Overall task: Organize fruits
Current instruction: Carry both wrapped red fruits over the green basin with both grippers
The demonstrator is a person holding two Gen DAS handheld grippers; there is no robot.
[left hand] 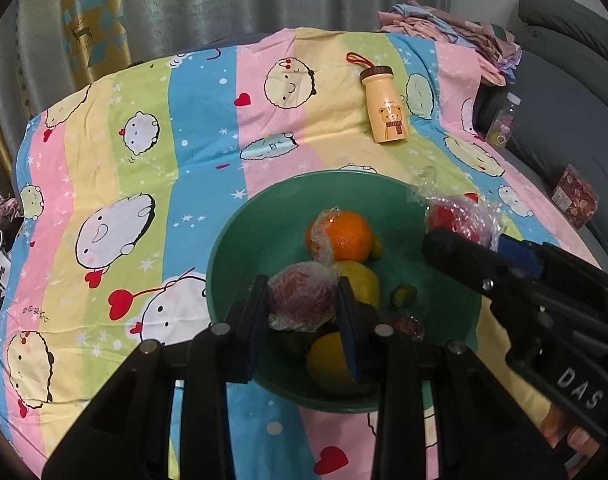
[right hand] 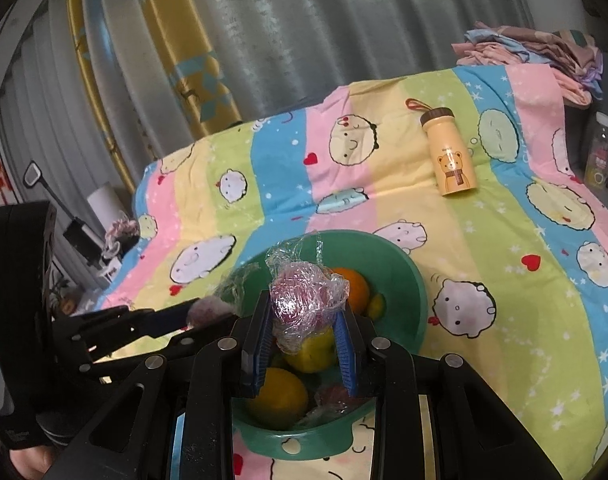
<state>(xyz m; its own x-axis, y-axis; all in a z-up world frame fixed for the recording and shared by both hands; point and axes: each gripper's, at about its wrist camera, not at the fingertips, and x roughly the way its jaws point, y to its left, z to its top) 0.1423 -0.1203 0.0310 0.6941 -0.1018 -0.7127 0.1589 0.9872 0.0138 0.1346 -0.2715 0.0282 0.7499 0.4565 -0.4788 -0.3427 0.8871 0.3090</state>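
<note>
My left gripper (left hand: 304, 300) pinches a round reddish fruit in crinkled cling film (left hand: 302, 294) between its flat pads, above the smooth green plastic bowl (left hand: 232, 240). My right gripper (right hand: 306, 328) clamps a second film-wrapped red fruit (right hand: 300, 292) over the same bowl. Inside lie a glossy orange (left hand: 348, 236), a yellow lemon-shaped fruit (left hand: 364, 282) and a small green one (left hand: 403, 295). The bowl rests on soft striped cartoon cloth (left hand: 144, 160).

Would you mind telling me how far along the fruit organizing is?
Done: an orange, yellow fruits and small green ones lie in the green plastic bowl. In hand: each gripper, left and right, holds a plastic-wrapped red fruit over the bowl. Left: setting both down; no loose fruit shows on the cloth.
</note>
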